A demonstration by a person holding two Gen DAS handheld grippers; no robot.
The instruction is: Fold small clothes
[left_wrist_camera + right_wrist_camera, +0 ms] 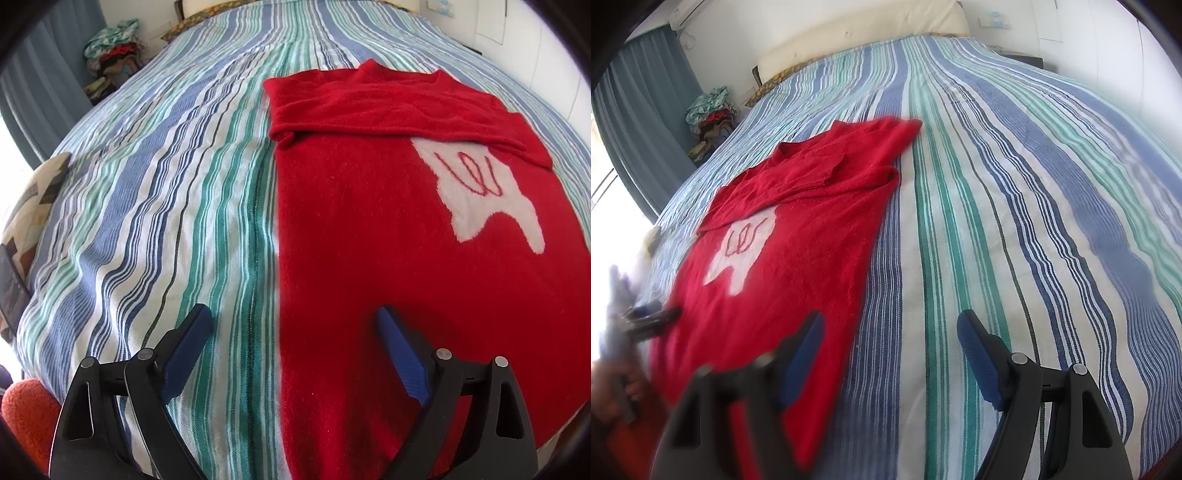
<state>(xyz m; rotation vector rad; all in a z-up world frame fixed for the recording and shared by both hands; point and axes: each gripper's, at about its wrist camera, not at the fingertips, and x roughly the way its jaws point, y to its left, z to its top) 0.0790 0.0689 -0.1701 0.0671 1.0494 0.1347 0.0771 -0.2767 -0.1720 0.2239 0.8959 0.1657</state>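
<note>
Both grippers point(293, 314) point(890, 321) gape empty over a striped bedspread point(166, 206) bearing a red sweater point(369, 240), curtains point(646, 110) beyond.

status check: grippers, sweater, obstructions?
Left gripper open, empty, straddling red sweater edge. Right gripper open, empty. Sleeves folded in; bedspread clear ahead.

Red sweater point(369, 240) lies on striped bedspread point(166, 203); left tool point(295, 325) open, straddling its edge
</note>
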